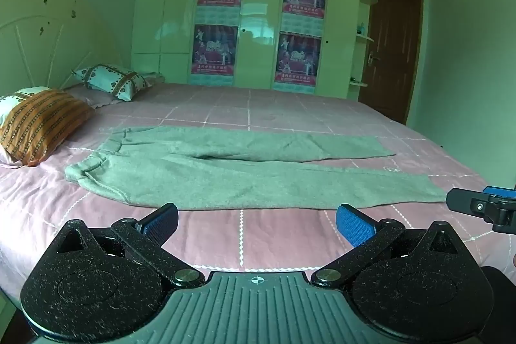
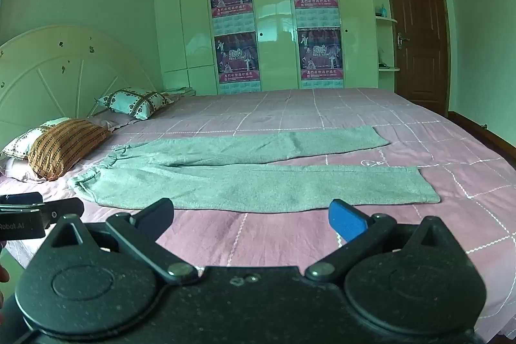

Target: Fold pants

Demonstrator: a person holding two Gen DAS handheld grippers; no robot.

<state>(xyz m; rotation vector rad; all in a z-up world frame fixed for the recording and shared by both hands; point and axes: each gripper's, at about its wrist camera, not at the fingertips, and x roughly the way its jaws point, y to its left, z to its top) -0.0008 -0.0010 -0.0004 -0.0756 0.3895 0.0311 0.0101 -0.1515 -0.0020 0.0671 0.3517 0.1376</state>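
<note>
Bedding comes first: the wide bed with its pink checked cover carries everything, and the folding on it has not begun. Spread across it, close to the near edge, the grey soft-knit pants lie flat at full length, waistband toward the headboard end, both legs running out toward the foot end and parted in a narrow V. No fold shows in them, so every fold is judged still to be made. An orange striped pillow sits near the waistband, apart from it. The left hand-held gripper hovers just short of the near leg, jaws spread wide, holding nothing. The right hand-held gripper does likewise, wide open and empty.
</note>
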